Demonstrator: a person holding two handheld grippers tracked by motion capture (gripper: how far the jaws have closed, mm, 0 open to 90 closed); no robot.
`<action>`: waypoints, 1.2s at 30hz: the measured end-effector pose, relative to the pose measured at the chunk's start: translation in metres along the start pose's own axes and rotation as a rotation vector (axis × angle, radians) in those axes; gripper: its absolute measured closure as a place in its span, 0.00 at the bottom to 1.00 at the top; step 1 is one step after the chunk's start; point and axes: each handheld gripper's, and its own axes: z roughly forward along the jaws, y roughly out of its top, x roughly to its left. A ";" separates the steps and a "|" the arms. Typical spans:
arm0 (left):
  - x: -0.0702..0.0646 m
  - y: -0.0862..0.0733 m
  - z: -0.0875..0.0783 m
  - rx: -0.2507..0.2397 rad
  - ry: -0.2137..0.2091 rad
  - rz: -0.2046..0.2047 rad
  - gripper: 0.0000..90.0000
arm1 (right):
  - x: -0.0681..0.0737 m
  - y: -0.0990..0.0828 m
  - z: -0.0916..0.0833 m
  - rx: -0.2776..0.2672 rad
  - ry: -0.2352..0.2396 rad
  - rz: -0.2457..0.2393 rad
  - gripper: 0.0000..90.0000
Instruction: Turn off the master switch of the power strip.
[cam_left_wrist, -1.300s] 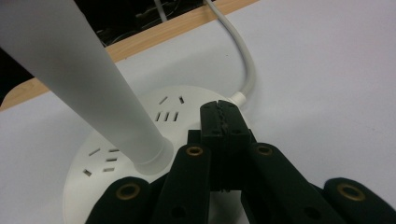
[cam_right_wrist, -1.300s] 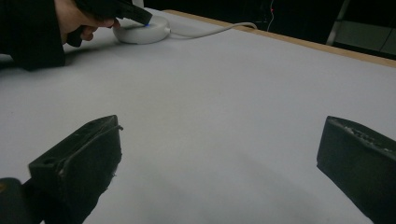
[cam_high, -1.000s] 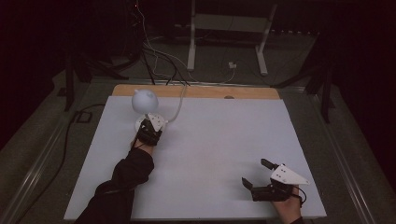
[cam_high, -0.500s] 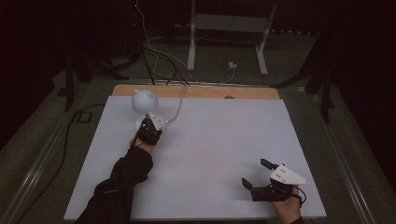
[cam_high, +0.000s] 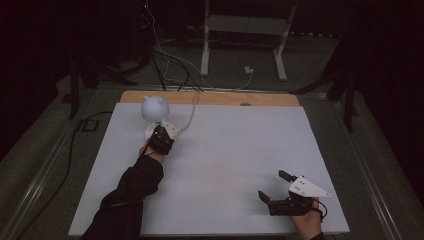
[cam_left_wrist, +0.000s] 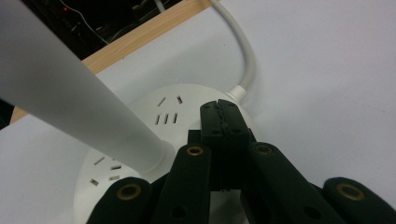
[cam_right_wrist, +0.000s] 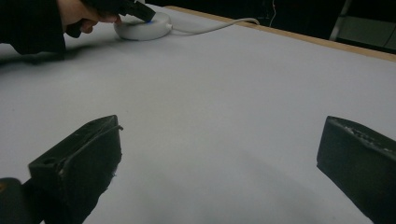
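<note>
At the left of the high view, the left gripper (cam_high: 159, 138) sits on the round white base (cam_high: 159, 132) of a small desk lamp whose globe-shaped head (cam_high: 154, 107) stands near the table's far edge. The left gripper view adds what that view hides: the jaws are pressed together with nothing between them, tips resting on the base (cam_left_wrist: 154, 135), which carries socket slots, beside the lamp's white stem (cam_left_wrist: 70, 98) and its white cord (cam_left_wrist: 245, 56). The right gripper view shows a blue glow under those tips. Further right, the right gripper (cam_high: 278, 185) lies on the white table (cam_high: 240, 145), jaws spread wide, well apart from the lamp.
</note>
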 end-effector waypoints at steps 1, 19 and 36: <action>0.000 0.000 0.000 0.000 -0.001 0.004 1.00 | 0.000 0.000 0.000 0.000 0.001 0.000 0.00; 0.005 0.009 0.002 0.066 -0.043 0.067 1.00 | 0.001 0.000 0.001 -0.001 -0.001 -0.004 0.00; 0.000 0.009 0.002 0.064 -0.007 0.103 1.00 | 0.001 0.000 0.001 0.000 -0.001 -0.004 0.00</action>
